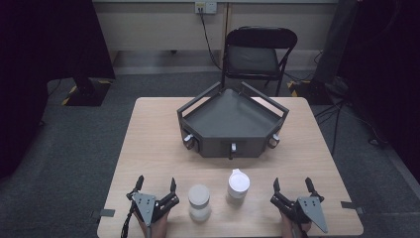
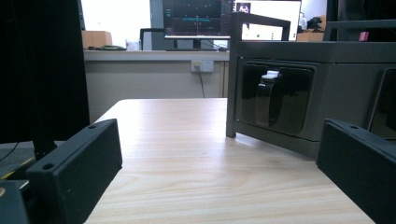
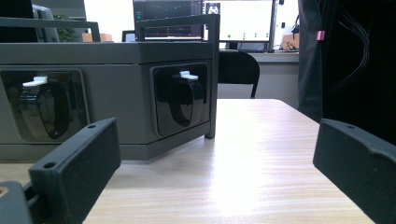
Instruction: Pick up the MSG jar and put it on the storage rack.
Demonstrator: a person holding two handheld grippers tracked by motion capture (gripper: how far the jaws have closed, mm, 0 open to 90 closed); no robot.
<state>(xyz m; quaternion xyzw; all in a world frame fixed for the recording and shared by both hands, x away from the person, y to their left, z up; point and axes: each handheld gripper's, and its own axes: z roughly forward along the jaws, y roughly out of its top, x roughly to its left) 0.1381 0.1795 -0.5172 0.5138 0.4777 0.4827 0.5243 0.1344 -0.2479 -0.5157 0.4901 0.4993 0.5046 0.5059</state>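
Both tools—left tool [image 1: 156, 187], right tool [image 1: 292, 186]—gape wide, empty; two jars [image 1: 199, 202] between, tray [image 1: 233, 118] beyond.

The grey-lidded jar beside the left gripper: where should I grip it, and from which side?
Grip the grey-lidded jar around its round body just under the lid, coming in level from its left with the open left gripper. It stands upright, that side looks free, and the white-lidded jar stands close on its right.
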